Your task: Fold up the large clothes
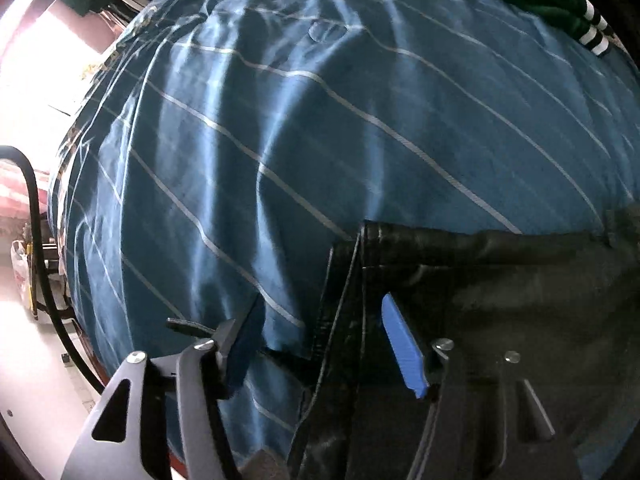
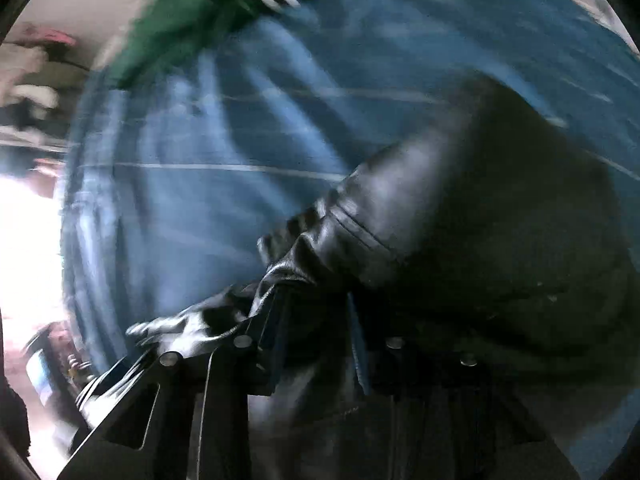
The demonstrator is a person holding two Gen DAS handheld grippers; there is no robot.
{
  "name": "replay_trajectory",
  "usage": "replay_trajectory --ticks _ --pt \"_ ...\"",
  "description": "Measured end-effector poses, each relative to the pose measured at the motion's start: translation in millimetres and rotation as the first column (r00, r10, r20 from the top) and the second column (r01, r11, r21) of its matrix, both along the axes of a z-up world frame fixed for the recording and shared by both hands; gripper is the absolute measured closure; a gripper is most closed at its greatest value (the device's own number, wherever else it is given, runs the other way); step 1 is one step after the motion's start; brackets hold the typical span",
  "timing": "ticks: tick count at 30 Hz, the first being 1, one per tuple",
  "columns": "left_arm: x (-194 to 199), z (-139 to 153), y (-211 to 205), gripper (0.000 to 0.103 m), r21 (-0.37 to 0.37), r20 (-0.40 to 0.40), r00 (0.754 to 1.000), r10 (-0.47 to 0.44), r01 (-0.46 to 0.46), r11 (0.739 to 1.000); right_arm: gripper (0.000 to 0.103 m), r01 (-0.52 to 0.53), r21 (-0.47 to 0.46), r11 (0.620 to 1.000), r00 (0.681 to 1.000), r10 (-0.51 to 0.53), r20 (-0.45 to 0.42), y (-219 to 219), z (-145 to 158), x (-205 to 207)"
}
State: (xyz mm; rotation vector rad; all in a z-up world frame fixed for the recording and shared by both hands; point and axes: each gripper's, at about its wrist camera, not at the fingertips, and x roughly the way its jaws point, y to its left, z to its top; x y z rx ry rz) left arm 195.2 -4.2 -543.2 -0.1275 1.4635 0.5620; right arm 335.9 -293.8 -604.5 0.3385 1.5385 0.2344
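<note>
A black leather-like garment (image 1: 500, 280) lies on a bed covered with a blue sheet with thin white stripes (image 1: 280, 128). My left gripper (image 1: 324, 332) is open, its blue pads (image 1: 400, 344) straddling the garment's left edge seam. In the blurred right wrist view, the same black garment (image 2: 460, 220) is bunched and lifted, with a sleeve cuff running into my right gripper (image 2: 316, 320), which is shut on it. The blue sheet (image 2: 200, 168) shows behind.
A green garment with white-striped cuff (image 1: 560, 0) lies at the bed's far end; it also shows in the right wrist view (image 2: 188, 12). The bed's left edge drops to a bright floor with a black cable (image 1: 36, 240) and clutter.
</note>
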Motion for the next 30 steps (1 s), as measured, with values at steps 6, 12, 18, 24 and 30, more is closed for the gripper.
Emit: replay_trajectory --ticks 6,12,18,24,30 --pt "-2.3 -23.8 30.8 0.0 -0.064 0.007 0.994 0.111 -0.11 0.992 0.075 0.087 0.073 0.994 0.986 -0.076 -0.145 -12.3 0.5 18.7" --pt "-16.1 -32.5 57.6 0.0 -0.244 0.068 0.979 0.194 -0.173 0.954 0.074 -0.035 0.128 0.991 0.998 0.041 -0.048 -8.6 50.8 -6.2" --pt "-12.6 -27.4 74.1 0.0 -0.3 0.057 0.976 0.21 -0.184 0.936 0.075 -0.006 0.013 1.0 0.995 0.007 -0.104 30.6 -11.9 5.1" --pt "5.4 48.6 49.8 0.0 -0.129 0.14 0.985 0.102 -0.084 0.988 0.074 0.137 0.229 0.964 0.977 -0.092 -0.194 -6.5 25.4 11.9" --pt "43.9 52.1 -43.2 0.0 -0.215 0.184 0.982 -0.032 0.071 0.974 0.073 0.122 0.087 0.989 0.989 -0.113 -0.093 -63.0 44.1 19.4"
